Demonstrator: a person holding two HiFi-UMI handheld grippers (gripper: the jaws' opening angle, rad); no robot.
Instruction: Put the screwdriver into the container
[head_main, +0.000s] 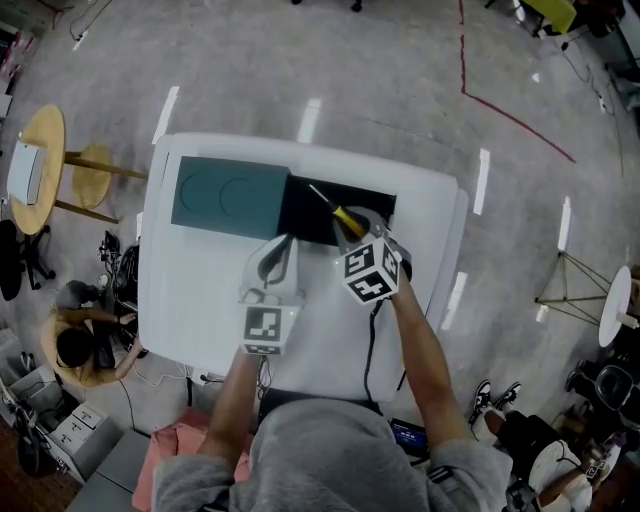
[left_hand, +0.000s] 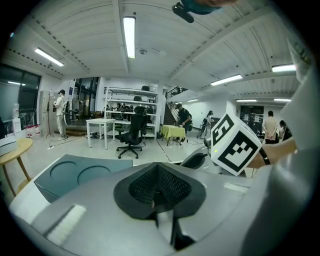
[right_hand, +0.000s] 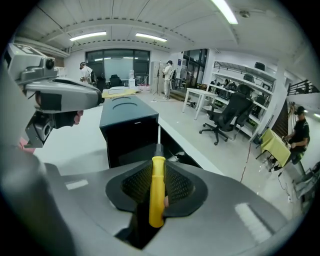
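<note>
1. Clamped by its handle between the pads of the right gripper (right_hand: 158, 169): yellow-handled, steel-shafted screwdriver (right_hand: 156, 200).
2. Poised tip-first over the black rectangular open container (head_main: 305, 212) on the white table (head_main: 200, 300).
3. Pressed together, empty: jaws of the left gripper (left_hand: 155, 197).

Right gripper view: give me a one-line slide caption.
Right gripper clamps the yellow-handled screwdriver, its tip aimed at the black container on the white table.

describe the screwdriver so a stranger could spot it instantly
On the white table, find the black open container beside the teal box. Over it, the right gripper clamps the yellow-handled metal screwdriver, the only yellow thing over that table.
</note>
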